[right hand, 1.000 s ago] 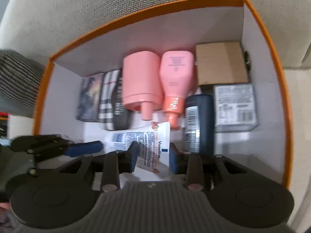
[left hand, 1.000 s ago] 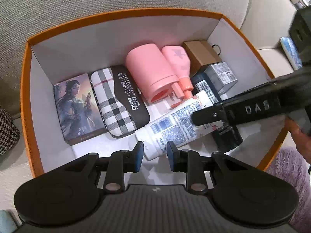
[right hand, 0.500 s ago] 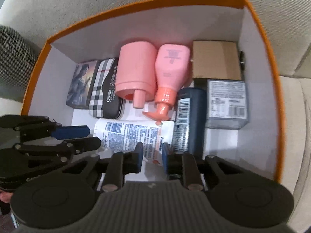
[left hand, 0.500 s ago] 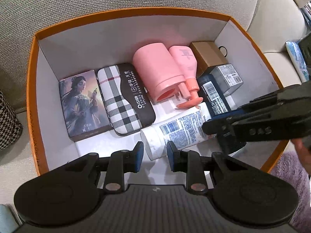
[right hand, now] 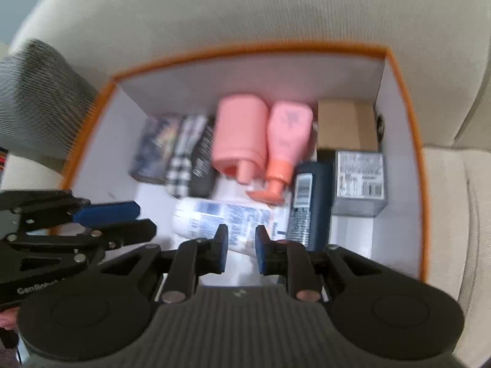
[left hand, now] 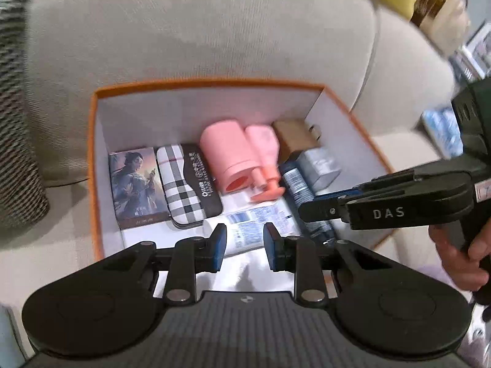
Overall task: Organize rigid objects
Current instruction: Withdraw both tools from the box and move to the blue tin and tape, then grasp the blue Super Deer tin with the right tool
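Pulled up and back from the orange cardboard box (left hand: 208,81) over the last second, both claws alike; far more of the ribbed beige sofa (left hand: 214,30) showing around it.

Left claw (left hand: 245,245): slightly apart, blue pads bare, nothing between. Right claw (right hand: 241,245): just been closing, now at a narrow gap, also empty.

Lying flat on the white box floor at 6 o'clock, untouched: a white plastic tube (left hand: 257,219) with blue print, round cap toward 9. Ranged along the far wall from 9 to 3:
- a glossy picture box (left hand: 135,184)
- a checked case (left hand: 181,184) with rounded corners and a black end
- a smooth pink cylinder (left hand: 227,147)
- a pink pump bottle (left hand: 264,144) with a coral nozzle
- a plain brown carton (left hand: 291,132)

Nearer, at 3: a dark blue bottle (right hand: 313,196) just beside a grey box (right hand: 359,184).

Seen from the left wrist only: a hand (left hand: 460,251) at 4 o'clock wrapped round the right claw's handle. Seen from the right wrist only: the grey box's barcode label, and the left claw side-on at 8 o'clock. A houndstooth cushion (left hand: 15,138) at 9 to 10 in both, blurred.
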